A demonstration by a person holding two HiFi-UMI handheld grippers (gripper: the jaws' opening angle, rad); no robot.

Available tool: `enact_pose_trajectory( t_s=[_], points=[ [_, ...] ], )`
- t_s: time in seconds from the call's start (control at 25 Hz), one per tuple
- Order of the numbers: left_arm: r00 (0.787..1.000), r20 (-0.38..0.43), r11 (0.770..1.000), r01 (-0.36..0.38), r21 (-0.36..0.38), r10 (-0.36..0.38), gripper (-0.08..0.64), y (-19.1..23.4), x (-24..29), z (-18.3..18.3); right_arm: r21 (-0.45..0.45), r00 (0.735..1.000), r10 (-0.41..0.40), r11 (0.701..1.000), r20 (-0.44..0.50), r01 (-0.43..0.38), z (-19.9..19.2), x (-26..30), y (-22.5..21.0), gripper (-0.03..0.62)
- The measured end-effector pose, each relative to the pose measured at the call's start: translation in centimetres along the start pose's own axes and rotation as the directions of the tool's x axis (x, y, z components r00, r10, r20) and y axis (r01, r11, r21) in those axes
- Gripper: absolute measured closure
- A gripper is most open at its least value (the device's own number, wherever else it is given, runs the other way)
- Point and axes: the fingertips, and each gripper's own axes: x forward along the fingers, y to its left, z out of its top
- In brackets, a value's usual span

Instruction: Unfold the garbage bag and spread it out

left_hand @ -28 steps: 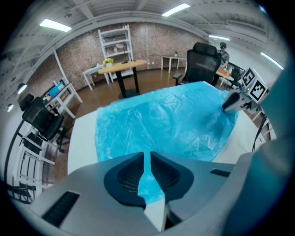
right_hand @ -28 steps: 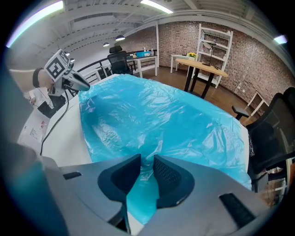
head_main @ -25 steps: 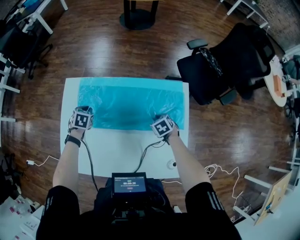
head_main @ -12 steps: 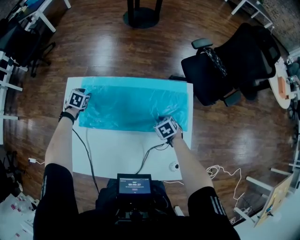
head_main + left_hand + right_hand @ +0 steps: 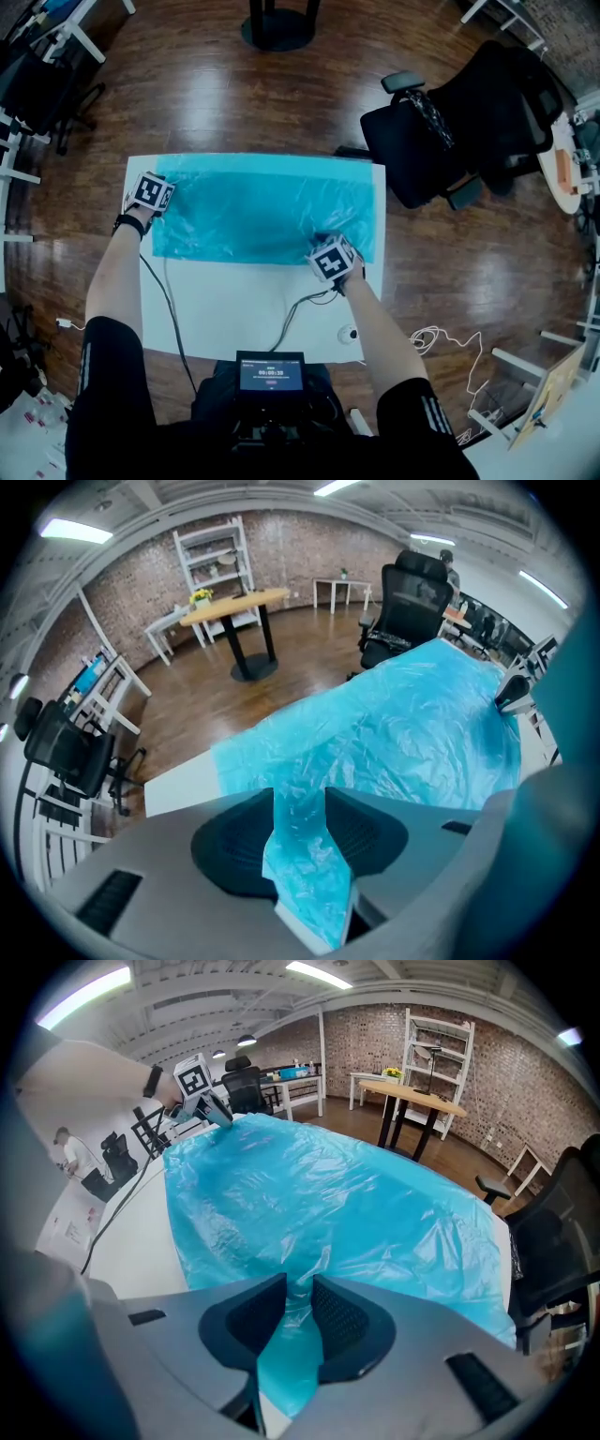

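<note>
both forearms reached forward, wrists tipped steeply down. the left gripper (image 5: 155, 197), at the far-left edge of the garbage bag (image 5: 267, 211), had just opened, with film loose between its jaws. the right gripper (image 5: 328, 255) pinched the bag's near-right edge. the bag lay spread on the white table (image 5: 234, 305).

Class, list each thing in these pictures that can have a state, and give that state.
garbage bag, unfolded, spread flat on the table, wrinkled
left gripper, jaws have just been opening, bag edge loose between them
right gripper, shut on the bag's near edge
office chair, unoccupied
screen, lit
</note>
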Motion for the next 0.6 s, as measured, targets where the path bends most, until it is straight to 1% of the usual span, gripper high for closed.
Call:
enact_pose_trajectory(
  t_s=[0.16, 0.28, 0.44, 0.6],
  points=[
    [1.000, -0.014, 1.000, 0.021, -0.001, -0.021, 0.379, -0.12, 0.55, -0.22, 0.009, 1.000, 0.004, 1.000, -0.003, -0.004, -0.05, 0.05, 0.06, 0.471],
    [0.999, -0.009, 0.999, 0.034, -0.003, -0.034, 0.383, -0.24, 0.74, -0.02, 0.013, 1.000, 0.007, 1.000, -0.002, -0.007, 0.03, 0.06, -0.07, 0.471],
    [0.999, -0.001, 0.999, 0.044, 0.024, -0.044, 0.420, -0.60, 0.80, -0.11, 0.013, 1.000, 0.003, 1.000, -0.006, -0.003, 0.02, 0.20, 0.02, 0.471],
    [1.000, 0.005, 0.997, 0.030, 0.067, -0.030, 0.440, -0.94, 0.65, -0.11, 0.013, 1.000, -0.010, 1.000, -0.009, 0.010, -0.06, 0.24, -0.14, 0.471]
  ],
)
